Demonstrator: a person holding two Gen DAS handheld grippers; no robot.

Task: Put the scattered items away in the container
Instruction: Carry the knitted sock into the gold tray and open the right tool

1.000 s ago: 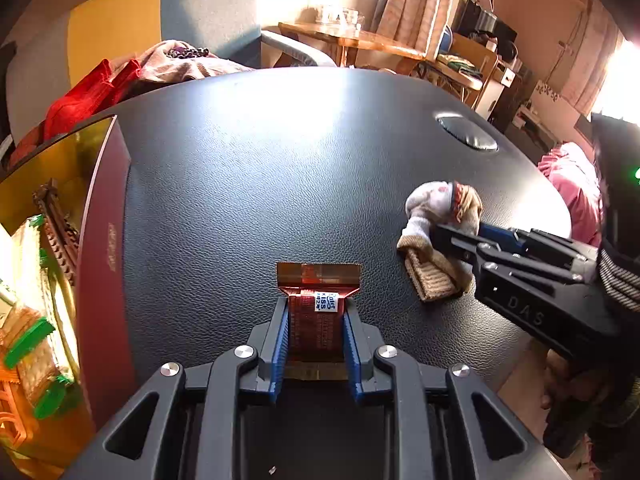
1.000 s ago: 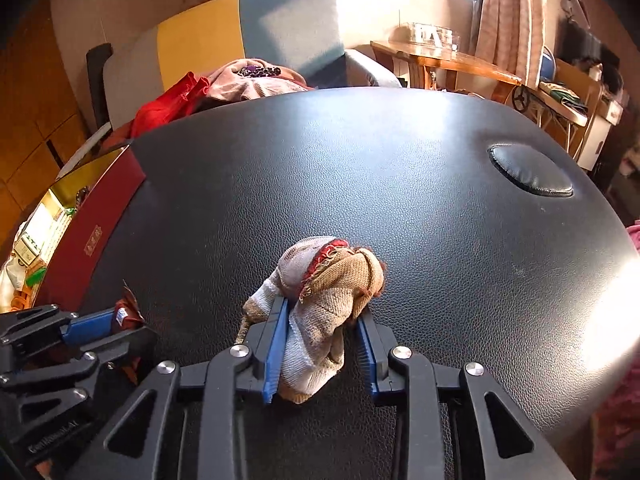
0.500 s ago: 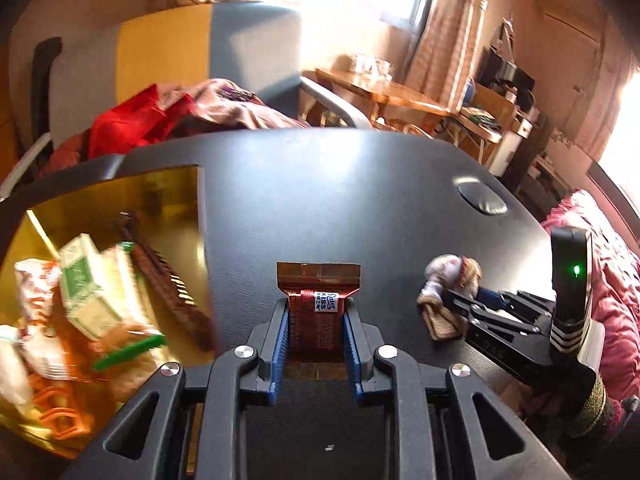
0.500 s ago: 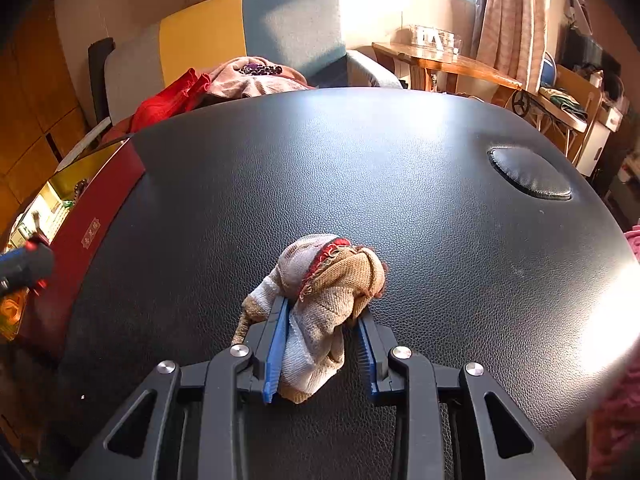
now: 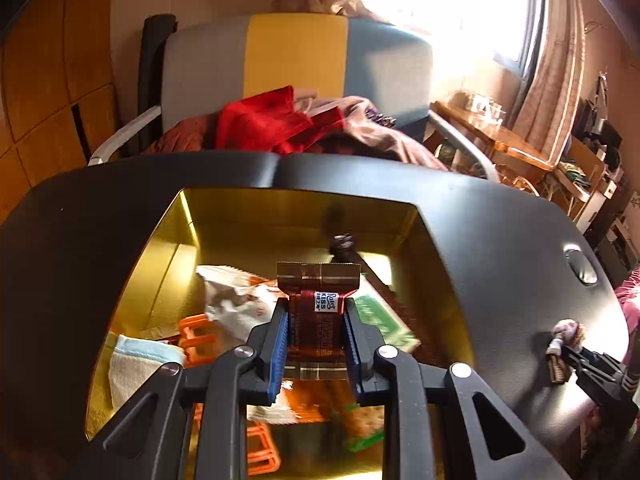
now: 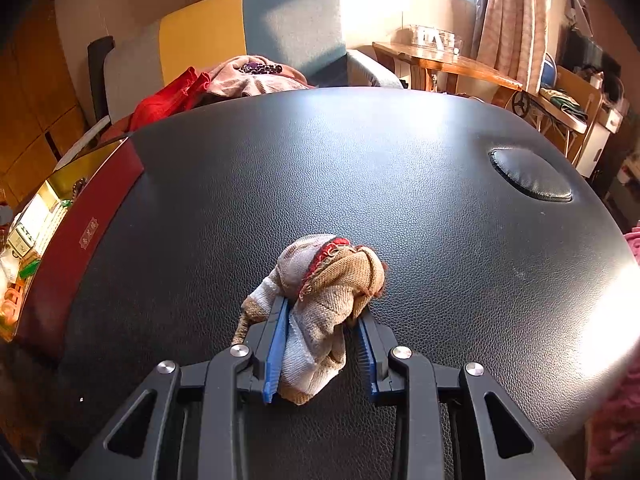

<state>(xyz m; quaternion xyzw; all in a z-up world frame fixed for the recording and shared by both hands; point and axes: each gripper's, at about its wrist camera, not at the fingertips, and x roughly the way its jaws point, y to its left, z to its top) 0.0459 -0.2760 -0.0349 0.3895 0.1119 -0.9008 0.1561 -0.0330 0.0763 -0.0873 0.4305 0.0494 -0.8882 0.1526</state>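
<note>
Since a second ago, the left gripper [image 5: 316,336] has carried its brown snack packet [image 5: 316,320] from the bare black table [image 6: 360,184] to above the gold-lined box [image 5: 440,264], jaws clamped on it. Right of the box, the right gripper [image 6: 322,344] stays put, jaws pinching a knitted sock [image 6: 324,280] resting on the table.

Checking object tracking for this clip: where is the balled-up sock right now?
The sock sits centre-bottom in the right wrist view, on the black table, clamped in the right gripper.
</note>
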